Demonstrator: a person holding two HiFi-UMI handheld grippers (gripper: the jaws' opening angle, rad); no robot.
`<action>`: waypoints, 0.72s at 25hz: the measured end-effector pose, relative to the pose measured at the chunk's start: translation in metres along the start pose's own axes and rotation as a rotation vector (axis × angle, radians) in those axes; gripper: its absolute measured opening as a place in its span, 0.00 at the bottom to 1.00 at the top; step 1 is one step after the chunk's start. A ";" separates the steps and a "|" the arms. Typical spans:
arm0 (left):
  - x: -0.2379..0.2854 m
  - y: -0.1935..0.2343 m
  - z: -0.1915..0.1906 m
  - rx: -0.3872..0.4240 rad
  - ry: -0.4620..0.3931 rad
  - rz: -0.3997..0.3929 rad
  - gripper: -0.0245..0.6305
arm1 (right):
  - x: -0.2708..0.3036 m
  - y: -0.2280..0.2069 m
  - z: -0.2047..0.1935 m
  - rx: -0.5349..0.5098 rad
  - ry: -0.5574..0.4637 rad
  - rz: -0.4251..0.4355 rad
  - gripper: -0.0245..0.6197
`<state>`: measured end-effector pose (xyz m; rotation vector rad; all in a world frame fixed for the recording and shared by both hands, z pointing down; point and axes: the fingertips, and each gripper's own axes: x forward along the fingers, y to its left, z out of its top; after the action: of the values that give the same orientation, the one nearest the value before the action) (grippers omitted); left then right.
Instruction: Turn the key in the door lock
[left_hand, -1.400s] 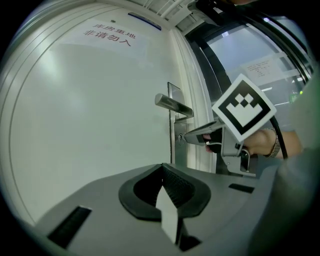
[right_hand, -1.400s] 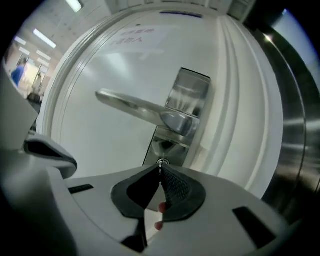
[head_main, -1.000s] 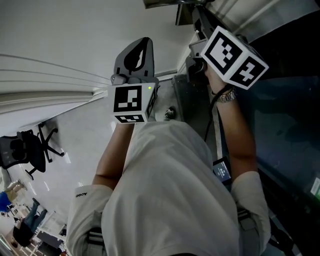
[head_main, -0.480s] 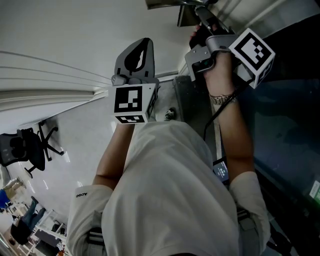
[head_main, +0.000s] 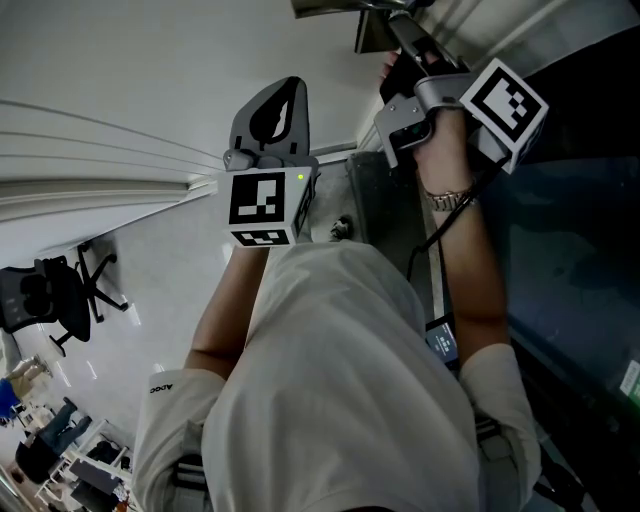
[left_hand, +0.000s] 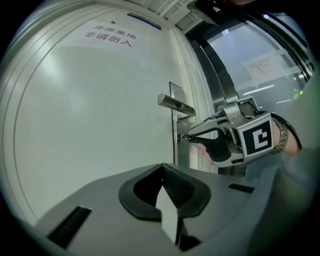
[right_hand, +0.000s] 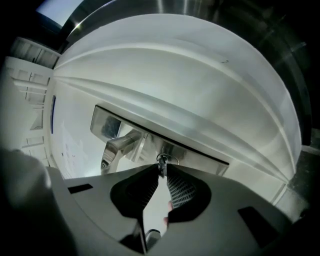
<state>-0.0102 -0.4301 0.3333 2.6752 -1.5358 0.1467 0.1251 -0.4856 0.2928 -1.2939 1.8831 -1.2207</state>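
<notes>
at its tips, the right gripper (right_hand: 163, 171) pinches the key (right_hand: 161, 161), jaws just opening. the key sits in the lock plate (right_hand: 197, 152) beside the door handle (right_hand: 119, 145). best to regrip squarely and roll about the key's axis. the left gripper (left_hand: 163, 167) is clenched, empty, near the door.

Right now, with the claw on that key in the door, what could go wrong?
1. The right claw is opening its jaws with the key between their tips, so the key might slip out if the claw twists any more.
2. The key sits close to the door handle, so a rolling claw could bump it.
</notes>
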 end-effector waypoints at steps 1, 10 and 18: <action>0.001 0.001 0.002 0.000 0.000 0.000 0.05 | 0.002 0.001 -0.001 -0.024 0.014 0.004 0.08; -0.007 -0.021 -0.005 0.007 0.005 0.002 0.05 | -0.035 -0.026 -0.027 -0.253 0.078 -0.064 0.10; -0.033 -0.036 -0.038 -0.020 0.044 0.067 0.05 | -0.064 -0.067 -0.075 -0.530 0.194 -0.132 0.10</action>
<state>0.0022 -0.3803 0.3680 2.5886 -1.6060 0.1900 0.1170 -0.4072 0.3822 -1.6376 2.4025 -0.9674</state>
